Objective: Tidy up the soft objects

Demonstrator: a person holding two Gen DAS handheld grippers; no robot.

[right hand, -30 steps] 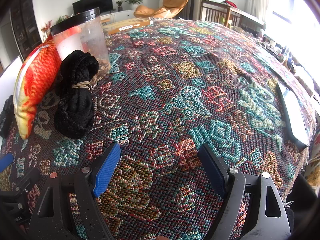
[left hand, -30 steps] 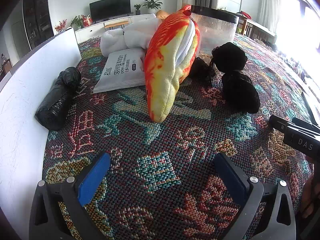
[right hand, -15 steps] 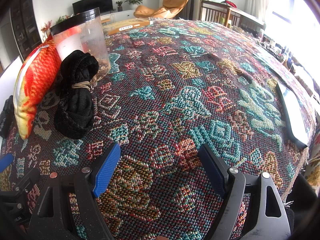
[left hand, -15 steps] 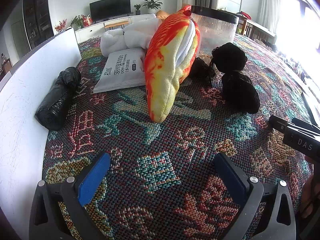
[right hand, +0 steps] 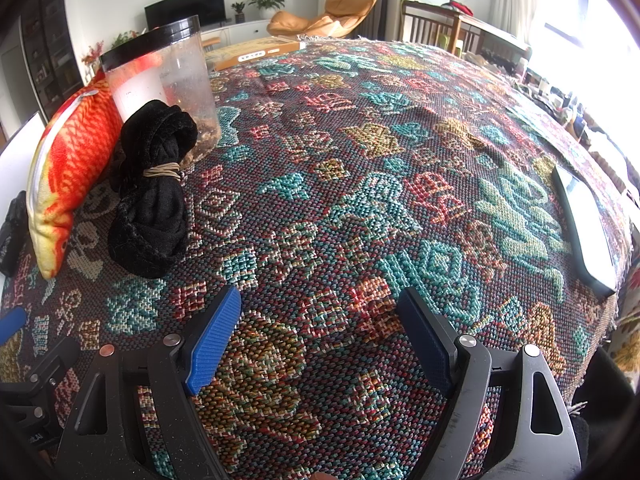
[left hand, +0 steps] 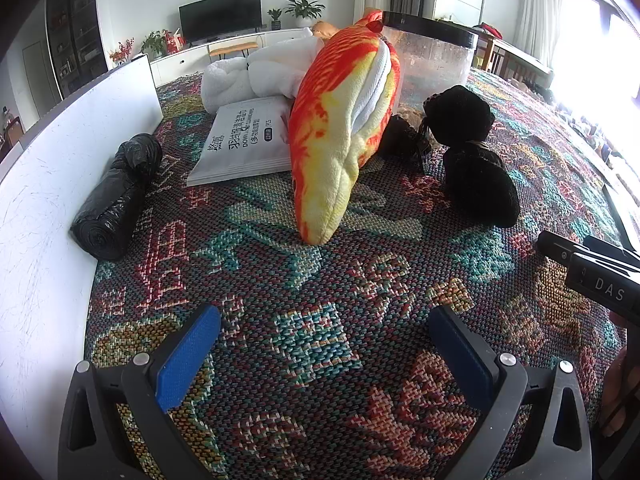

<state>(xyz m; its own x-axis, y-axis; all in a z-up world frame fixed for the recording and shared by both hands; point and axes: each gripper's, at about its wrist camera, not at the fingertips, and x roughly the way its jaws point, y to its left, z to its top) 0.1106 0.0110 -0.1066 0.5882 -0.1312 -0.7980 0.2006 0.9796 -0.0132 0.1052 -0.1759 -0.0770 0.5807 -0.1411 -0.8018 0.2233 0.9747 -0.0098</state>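
An orange and yellow plush fish point(left hand: 340, 128) leans upright in the middle of the patterned cloth; it also shows as the plush fish point(right hand: 68, 168) at the left of the right wrist view. A black velvet bundle tied with a band point(left hand: 476, 160) lies to its right, seen too as the black bundle point(right hand: 154, 192). A white fluffy toy point(left hand: 256, 76) and a white wipes packet point(left hand: 244, 144) lie behind the fish. A rolled black bag point(left hand: 116, 196) rests by the white board. My left gripper point(left hand: 324, 352) is open over bare cloth. My right gripper point(right hand: 320, 336) is open, nothing between its fingers.
A clear tub with a black rim point(right hand: 168, 80) stands behind the fish. A white board point(left hand: 48, 200) walls the left side. A flat box point(right hand: 256, 50) lies far back, a tablet point(right hand: 584, 224) near the right cloth edge. The right gripper's body point(left hand: 592, 276) shows at right.
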